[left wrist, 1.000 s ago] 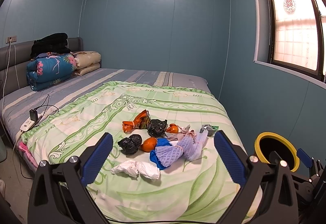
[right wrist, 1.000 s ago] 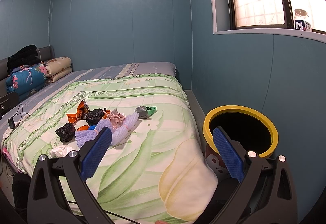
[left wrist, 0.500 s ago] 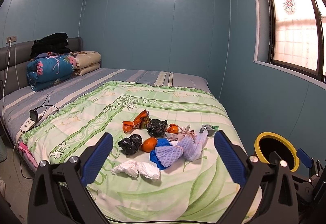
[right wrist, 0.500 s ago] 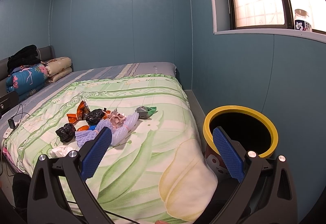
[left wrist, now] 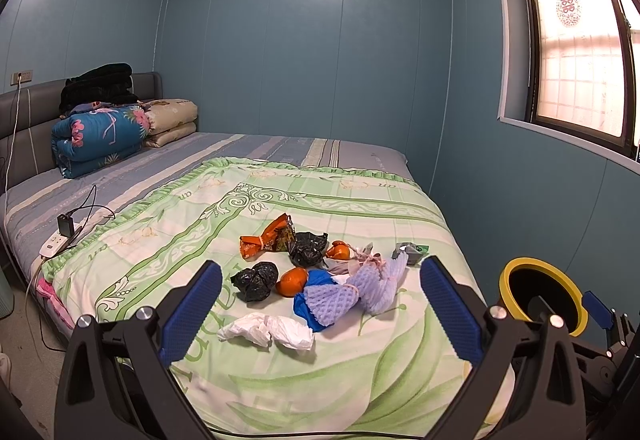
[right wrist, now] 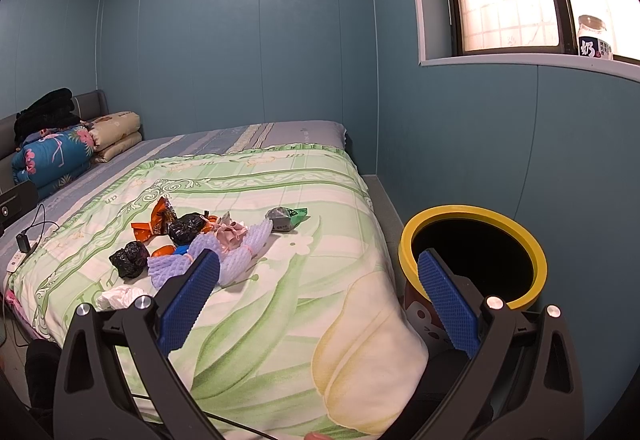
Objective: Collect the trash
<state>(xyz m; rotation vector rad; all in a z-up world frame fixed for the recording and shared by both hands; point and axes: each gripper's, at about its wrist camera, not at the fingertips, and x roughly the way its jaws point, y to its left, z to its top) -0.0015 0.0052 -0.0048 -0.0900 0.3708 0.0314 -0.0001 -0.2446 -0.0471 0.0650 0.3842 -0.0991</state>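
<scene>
A big bed [left wrist: 280,168] with a green blanket [left wrist: 304,368] fills the room. Beside its right edge, on the floor, stands a bin [right wrist: 472,260] with a yellow rim and a dark hole. On the blanket sits a small heap of trash: purple foam nets [left wrist: 360,290], black bags [left wrist: 256,280], an orange wrapper [left wrist: 266,236] and a white tissue [left wrist: 268,328]. The left gripper [left wrist: 320,304] hangs open wide, holding nothing. The trash lies straight ahead of it, and the tissue is closest, stretched sideways between the fingers. The right gripper [right wrist: 318,294] is open wide too, empty, and sits nearer the bin. I think the left one should reach first.
</scene>
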